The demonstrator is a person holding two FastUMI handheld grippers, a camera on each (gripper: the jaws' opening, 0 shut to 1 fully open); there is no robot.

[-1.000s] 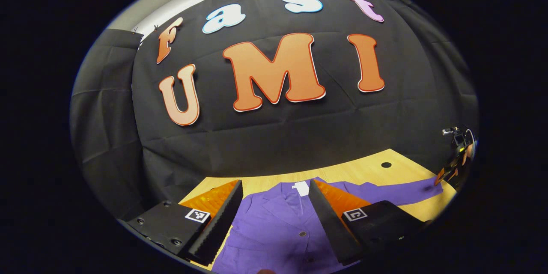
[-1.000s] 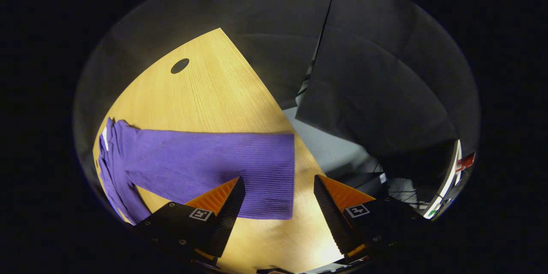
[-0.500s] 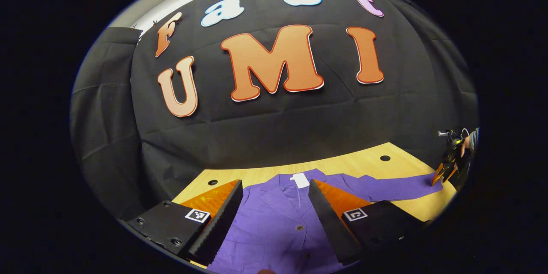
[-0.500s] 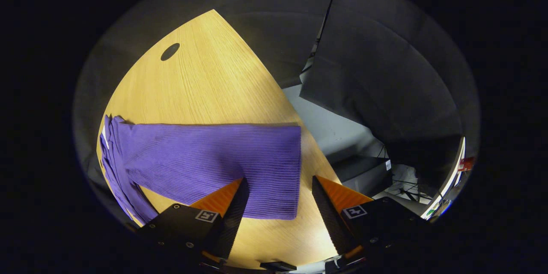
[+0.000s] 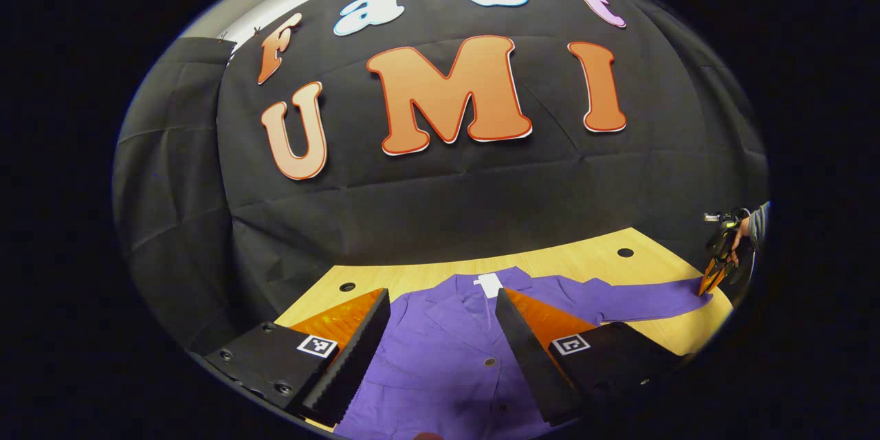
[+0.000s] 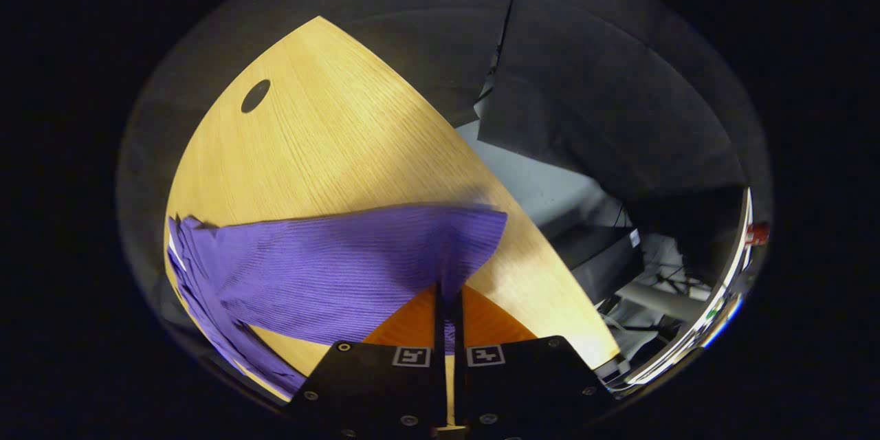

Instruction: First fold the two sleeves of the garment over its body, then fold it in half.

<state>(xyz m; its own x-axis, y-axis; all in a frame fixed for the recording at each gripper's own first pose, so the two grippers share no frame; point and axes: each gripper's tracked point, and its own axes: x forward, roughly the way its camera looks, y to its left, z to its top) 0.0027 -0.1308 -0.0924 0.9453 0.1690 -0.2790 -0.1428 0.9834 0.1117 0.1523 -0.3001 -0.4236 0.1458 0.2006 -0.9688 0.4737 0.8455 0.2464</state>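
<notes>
The purple garment (image 5: 447, 357) lies flat on the wooden table (image 5: 584, 265), filling the lower middle of the left gripper view, with its collar and white tag toward the black cloth wall. 1 sleeve (image 6: 330, 261) stretches out across the middle of the right gripper view, toward the table's edge.

The right gripper (image 6: 447, 302) has its 2 fingers pressed together on the cuff end of that sleeve, and the cloth bunches and rises a little at the pinch. In the left gripper view this same gripper shows small at the far right, at the sleeve's tip. The left gripper (image 5: 440, 337) hovers over the garment's chest with its fingers spread wide, holding nothing.

The fabric looks light, soft and ribbed, so it should drape and trail rather than keep any shape. A hold at the cuff seems the right place: it lets the whole sleeve swing over the body. The cloth may drag the shoulder along, so the free gripper could steady the chest.
</notes>
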